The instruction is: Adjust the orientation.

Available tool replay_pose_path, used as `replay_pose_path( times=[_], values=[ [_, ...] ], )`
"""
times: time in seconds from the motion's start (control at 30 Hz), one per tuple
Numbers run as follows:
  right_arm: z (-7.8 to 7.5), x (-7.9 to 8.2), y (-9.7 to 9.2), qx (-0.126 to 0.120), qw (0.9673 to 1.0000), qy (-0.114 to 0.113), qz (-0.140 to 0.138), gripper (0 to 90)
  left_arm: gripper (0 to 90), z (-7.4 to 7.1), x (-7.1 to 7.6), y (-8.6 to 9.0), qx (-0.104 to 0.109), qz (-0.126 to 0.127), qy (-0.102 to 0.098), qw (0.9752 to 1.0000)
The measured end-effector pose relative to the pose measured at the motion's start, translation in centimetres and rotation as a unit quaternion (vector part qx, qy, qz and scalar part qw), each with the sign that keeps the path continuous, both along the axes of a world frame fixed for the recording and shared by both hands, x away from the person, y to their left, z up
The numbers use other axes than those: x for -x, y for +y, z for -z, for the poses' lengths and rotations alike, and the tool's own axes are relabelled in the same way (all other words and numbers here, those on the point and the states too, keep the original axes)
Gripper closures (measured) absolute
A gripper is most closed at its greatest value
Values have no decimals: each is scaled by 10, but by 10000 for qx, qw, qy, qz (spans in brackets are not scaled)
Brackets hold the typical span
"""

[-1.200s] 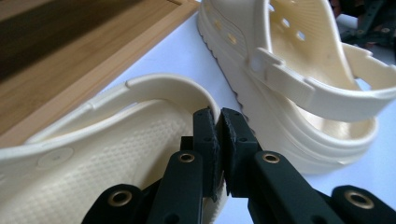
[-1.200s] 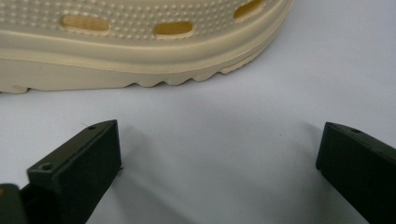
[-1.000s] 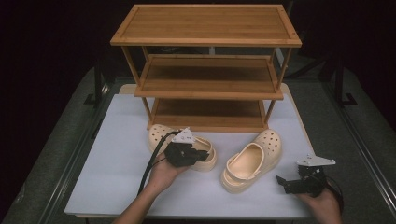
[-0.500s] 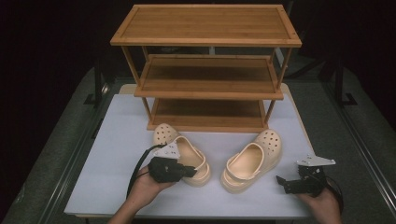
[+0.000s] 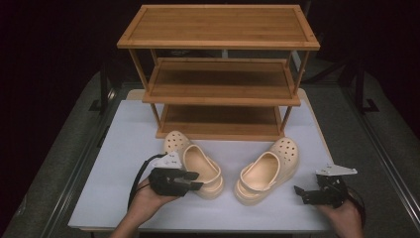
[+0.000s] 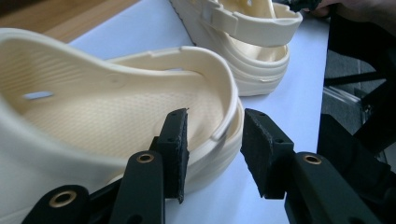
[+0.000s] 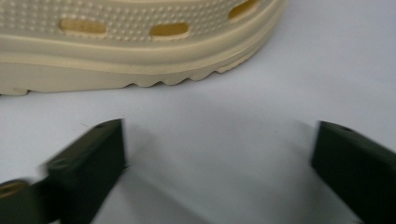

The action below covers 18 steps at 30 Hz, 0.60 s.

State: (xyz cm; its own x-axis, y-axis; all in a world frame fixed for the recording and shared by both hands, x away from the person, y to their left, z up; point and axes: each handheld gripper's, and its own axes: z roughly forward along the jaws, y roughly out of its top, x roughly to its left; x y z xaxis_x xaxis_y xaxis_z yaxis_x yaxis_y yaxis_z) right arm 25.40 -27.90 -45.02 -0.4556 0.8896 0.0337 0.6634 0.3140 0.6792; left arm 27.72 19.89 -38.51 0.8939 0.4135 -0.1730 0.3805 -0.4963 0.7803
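Since the earlier frames, the left cream foam clog [image 5: 195,168] has been dragged toward the near edge of the white surface [image 5: 124,148] and away from the three-tier wooden shoe rack [image 5: 218,74]. The left gripper [image 5: 194,181] is seen at the clog's heel; its jaws have just been opening, and the heel rim [image 6: 229,116] now stands between the parted pads, no longer clamped. The right cream foam clog [image 5: 270,168] lies just beside the first, toe pointing to the rack. The right gripper [image 5: 299,192] is held near that clog's outer side, its jaws spread wide, having just been closing slightly, with nothing between them.
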Motion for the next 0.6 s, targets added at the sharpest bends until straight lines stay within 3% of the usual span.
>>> replay_pose_path(
  times=[0.03, 0.07, 0.1, 0.17, 0.23, 0.27, 0.3, 0.33, 0.4, 0.43, 0.47, 0.5, 0.53, 0.57, 0.6],
  values=[
    [-4, 1, -1, -7, 10000, -14, 2, 153, 604, -1, 1, 5, 6, -64, -30, 10000],
    [-17, 5, 0, -76, 9999, -87, 2, 270, 618, -2, 2, 11, -2, -117, -42, 9999],
    [-17, 5, 0, -76, 9999, -87, 2, 270, 618, -2, 3, 16, -25, -162, -69, 9998],
    [-33, 9, 2, -207, 9993, -282, -104, 348, 637, -2, 5, 28, -18, -298, -69, 9995],
    [-47, 13, 7, -369, 9982, -390, -278, 470, 671, -2, 6, 41, -21, -437, -88, 9990],
    [-61, 15, 15, -475, 9962, -512, -530, 577, 723, -2, 7, 47, -21, -498, -95, 9987],
    [-61, 15, 15, -475, 9962, -512, -530, 577, 723, -2, 7, 52, -18, -571, -89, 9983],
    [-74, 12, 26, -585, 9936, -537, -808, 648, 781, -2, 7, 58, -41, -634, -101, 9979],
    [-87, 6, 40, -707, 9894, -581, -1123, 731, 840, -2, 7, 67, -97, -742, -131, 9971],
    [-87, 6, 40, -707, 9894, -581, -1123, 731, 840, -2, 7, 72, -120, -800, -140, 9966],
    [-98, -1, 55, -776, 9847, -619, -1432, 800, 890, -2, 5, 80, -107, -914, -150, 9956],
    [-98, -1, 55, -776, 9847, -619, -1432, 800, 898, -2, 5, 80, -107, -914, -150, 9956],
    [-106, -10, 71, -811, 9804, -600, -1695, 869, 899, -2, 2, 87, -134, -1005, -153, 9947],
    [-106, -10, 71, -811, 9804, -600, -1695, 869, 900, -2, 2, 87, -134, -1005, -153, 9947],
    [-109, -15, 79, -809, 9782, -601, -1813, 893, 900, -2, 0, 90, -147, -1060, -171, 9941]
  ],
)
